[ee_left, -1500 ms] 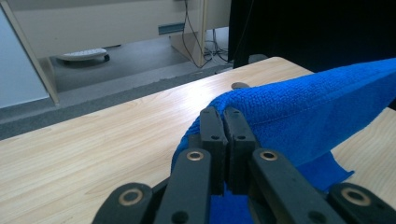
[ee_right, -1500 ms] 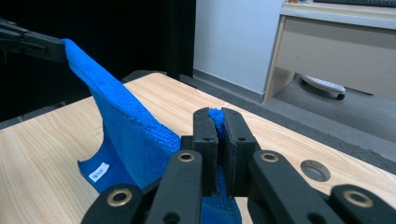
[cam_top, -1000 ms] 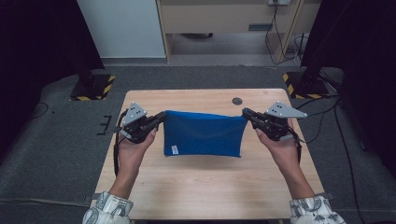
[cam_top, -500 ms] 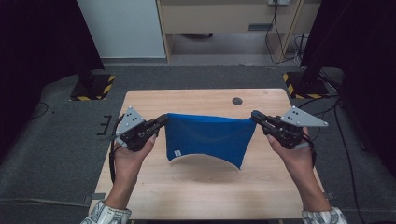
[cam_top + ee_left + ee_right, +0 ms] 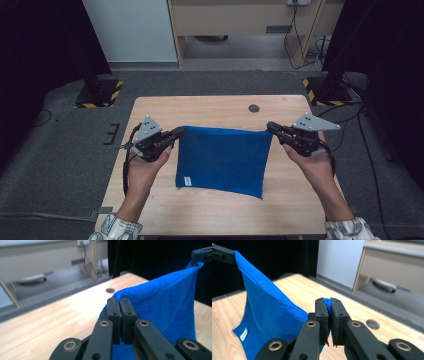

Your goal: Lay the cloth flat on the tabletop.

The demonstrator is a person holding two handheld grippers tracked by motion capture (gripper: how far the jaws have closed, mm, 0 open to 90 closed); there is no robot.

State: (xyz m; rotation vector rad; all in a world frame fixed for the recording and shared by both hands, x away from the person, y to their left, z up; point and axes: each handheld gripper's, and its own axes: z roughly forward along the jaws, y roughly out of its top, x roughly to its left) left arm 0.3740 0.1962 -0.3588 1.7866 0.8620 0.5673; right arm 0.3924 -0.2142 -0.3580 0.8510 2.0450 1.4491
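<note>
A blue cloth (image 5: pixel 222 157) hangs stretched between my two grippers above the wooden table (image 5: pixel 210 107). My left gripper (image 5: pixel 179 132) is shut on its upper left corner, and the blue cloth (image 5: pixel 165 305) runs off to the right in the left gripper view, where my left gripper (image 5: pixel 119 302) pinches the fold. My right gripper (image 5: pixel 270 127) is shut on the upper right corner. In the right gripper view, blue pile sits between the pads of my right gripper (image 5: pixel 326 302), and the blue cloth (image 5: pixel 267 315) hangs down to the left. A small white tag (image 5: pixel 186 180) marks the lower left corner.
A round cable hole (image 5: pixel 254 108) sits in the table's far right part. Black stands with yellow-striped feet (image 5: pixel 97 95) flank the far corners. A cabinet and cables stand beyond the far edge.
The cloth lay flat on the table a second ago. Both grippers have lifted its top edge and drawn it taut, so the lower part swung toward the near edge and hangs slanted.
</note>
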